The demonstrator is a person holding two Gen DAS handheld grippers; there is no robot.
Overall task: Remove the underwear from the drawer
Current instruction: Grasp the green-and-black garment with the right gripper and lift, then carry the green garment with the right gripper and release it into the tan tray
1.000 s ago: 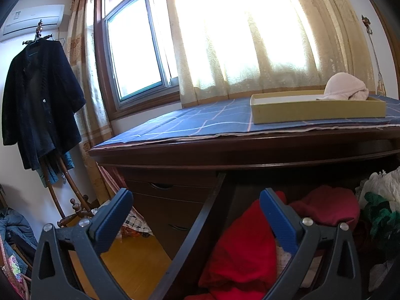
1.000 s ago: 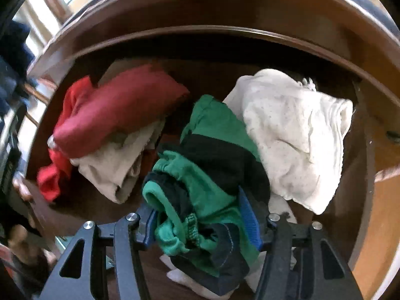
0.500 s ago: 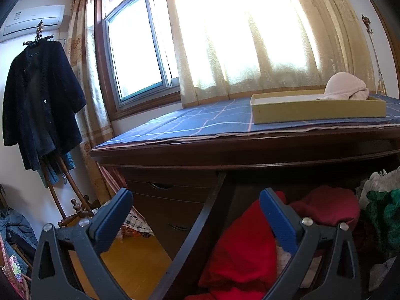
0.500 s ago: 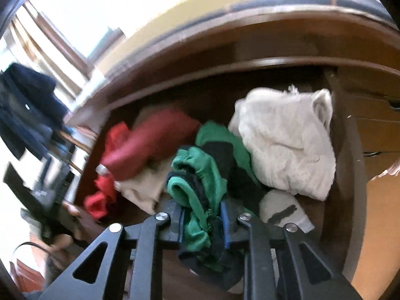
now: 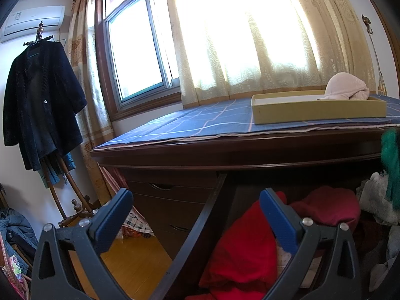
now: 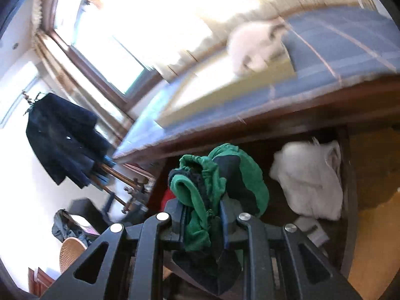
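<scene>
Right tongs (image 6: 202, 221) pinch the green underwear (image 6: 220, 180) above the drawer (image 6: 350, 200). Left tongs (image 5: 196, 215) stay wide apart, holding nothing. No writing can be read.

The right gripper (image 6: 203, 215) is clamped tight, its two blue pads nearly meeting (a bunch of green and black underwear (image 6: 220, 182) is pinched between them); it tips slightly downward; the left gripper (image 5: 197, 215) stands with its jaws spread wide, nothing between them, aimed almost level.
</scene>
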